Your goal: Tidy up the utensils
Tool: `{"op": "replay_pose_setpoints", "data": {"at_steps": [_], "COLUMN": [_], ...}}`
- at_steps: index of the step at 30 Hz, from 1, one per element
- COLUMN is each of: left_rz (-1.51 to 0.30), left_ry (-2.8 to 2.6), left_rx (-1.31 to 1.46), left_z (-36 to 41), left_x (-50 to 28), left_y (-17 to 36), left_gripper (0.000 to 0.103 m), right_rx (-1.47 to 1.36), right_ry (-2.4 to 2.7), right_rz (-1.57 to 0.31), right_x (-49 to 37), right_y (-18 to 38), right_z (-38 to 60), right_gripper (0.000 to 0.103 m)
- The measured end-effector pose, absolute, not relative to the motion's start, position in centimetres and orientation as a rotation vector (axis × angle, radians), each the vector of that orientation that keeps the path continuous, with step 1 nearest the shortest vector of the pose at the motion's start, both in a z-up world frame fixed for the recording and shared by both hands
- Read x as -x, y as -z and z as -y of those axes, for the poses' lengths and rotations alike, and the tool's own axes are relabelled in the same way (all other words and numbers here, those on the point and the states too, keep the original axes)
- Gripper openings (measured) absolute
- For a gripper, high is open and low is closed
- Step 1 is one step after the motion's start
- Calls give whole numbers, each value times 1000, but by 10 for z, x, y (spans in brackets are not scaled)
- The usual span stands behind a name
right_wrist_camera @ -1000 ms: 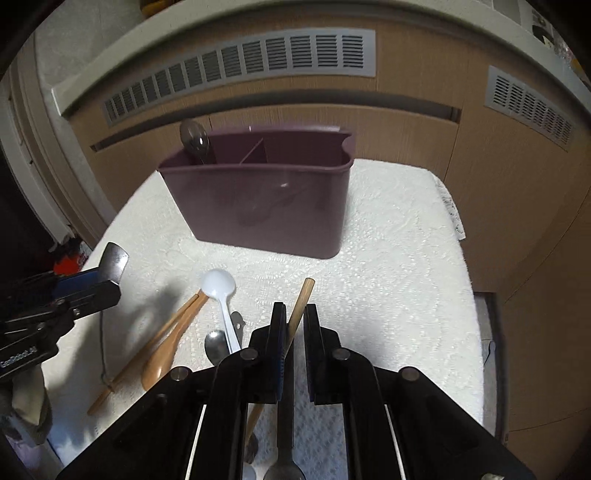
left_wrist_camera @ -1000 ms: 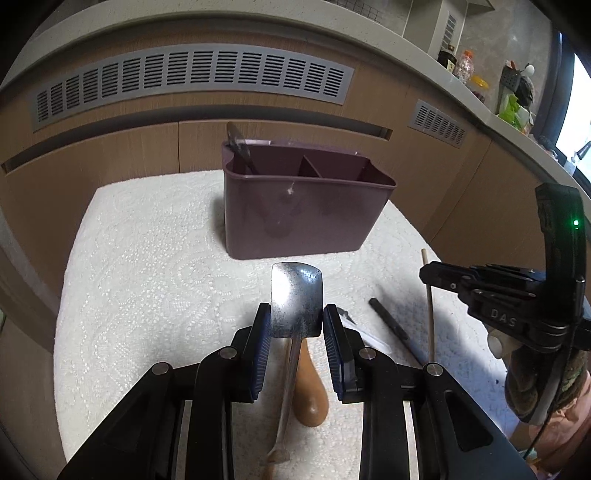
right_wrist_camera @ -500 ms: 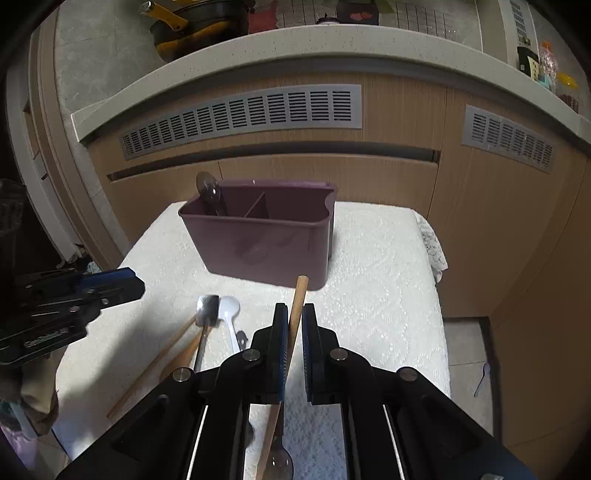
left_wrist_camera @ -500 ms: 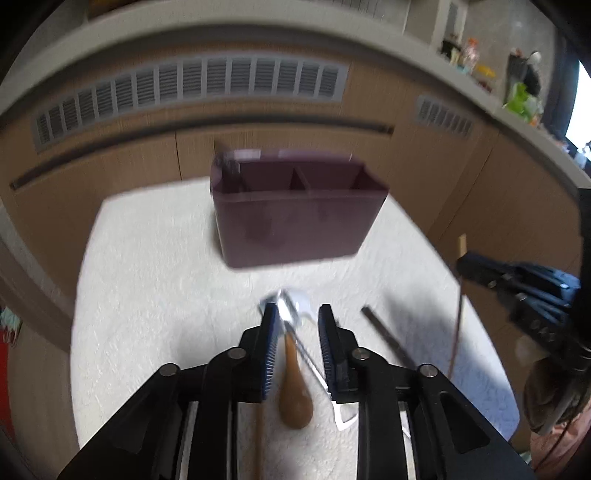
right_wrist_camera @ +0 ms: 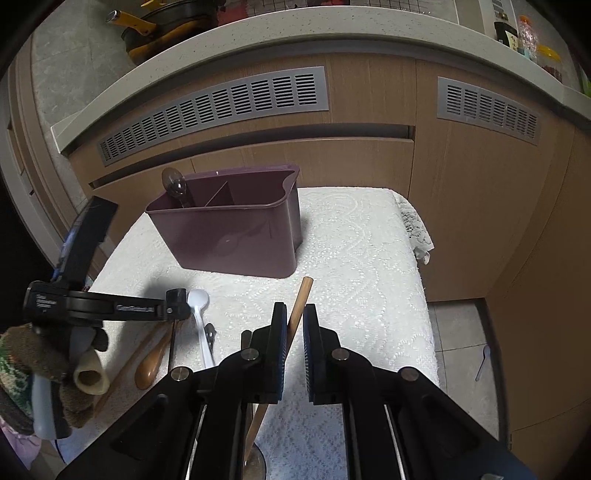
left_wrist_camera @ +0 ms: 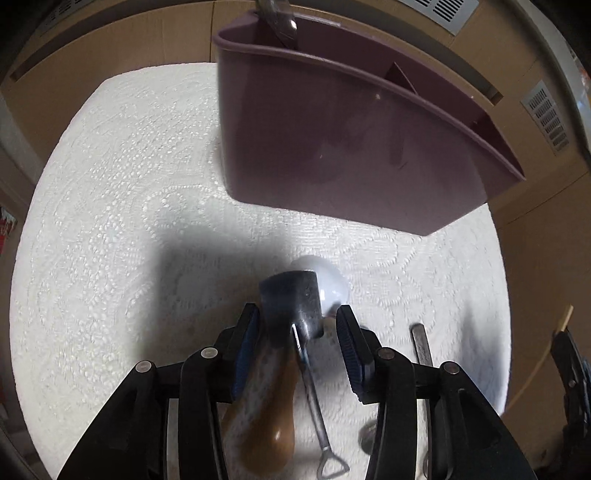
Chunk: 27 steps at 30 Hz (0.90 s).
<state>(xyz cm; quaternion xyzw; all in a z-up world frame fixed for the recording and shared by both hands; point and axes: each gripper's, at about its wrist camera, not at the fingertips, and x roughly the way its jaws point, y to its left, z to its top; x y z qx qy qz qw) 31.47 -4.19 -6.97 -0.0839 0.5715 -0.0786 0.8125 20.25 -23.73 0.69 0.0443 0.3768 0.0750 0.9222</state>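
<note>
The left gripper (left_wrist_camera: 297, 325) hangs low over the white lace-patterned tablecloth (left_wrist_camera: 110, 229) with its jaws apart around a flat-headed metal utensil (left_wrist_camera: 291, 302), seemingly released, before the purple plastic divided caddy (left_wrist_camera: 351, 147); the right gripper (right_wrist_camera: 294, 325) clamps a wooden chopstick (right_wrist_camera: 298, 310).

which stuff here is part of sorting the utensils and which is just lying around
Job: purple caddy, wooden chopstick in the right gripper, metal spatula between the left gripper's jaws, white spoon, wooden spoon.

Lying about: yellow-handled pan, bottles.
</note>
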Motion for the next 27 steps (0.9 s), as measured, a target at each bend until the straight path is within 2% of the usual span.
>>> {"op": "replay_pose_setpoints", "data": {"at_steps": [2, 3, 5, 6, 7, 13, 16, 19, 21, 22, 27], "left_rz": [-1168, -1133, -1082, -1058, -1039, -857, -891, -1019, -1080, -1113, -1215], "left_ry": [168, 174, 191, 203, 220, 302, 319, 334, 329, 322, 236], "left_rx": [124, 95, 57, 49, 45, -16, 30, 123, 153, 160, 161], "left_z": [47, 50, 53, 51, 49, 36, 30, 24, 35, 37, 54], "left_x": [-313, -308, -298, -290, -282, -230, -233, -252, -265, -269, -290], "left_y": [69, 68, 67, 65, 63, 28, 25, 39, 45, 50, 62], "left_gripper": [43, 36, 29, 15, 11, 10, 10, 19, 46, 50, 53], "right_rx": [-92, -97, -100, -99, -100, -85, -70, -60, -55, -51, -36], "right_ry": [-154, -160, -170, -171, -174, -183, -178, -170, -164, -163, -161], "right_rz": [-772, -771, -766, -761, -758, -718, -717, -721, -724, -728, -737], "right_x": [-202, -201, -199, -198, -196, -181, -180, -180, -181, -182, -184], "right_y": [-6, -6, -7, -8, -10, -23, -25, -25, -25, -25, -26], "right_z": [237, 237, 237, 237, 236, 229, 224, 223, 223, 224, 224], "right_gripper": [8, 8, 8, 8, 8, 8, 7, 8, 8, 8, 8]}}
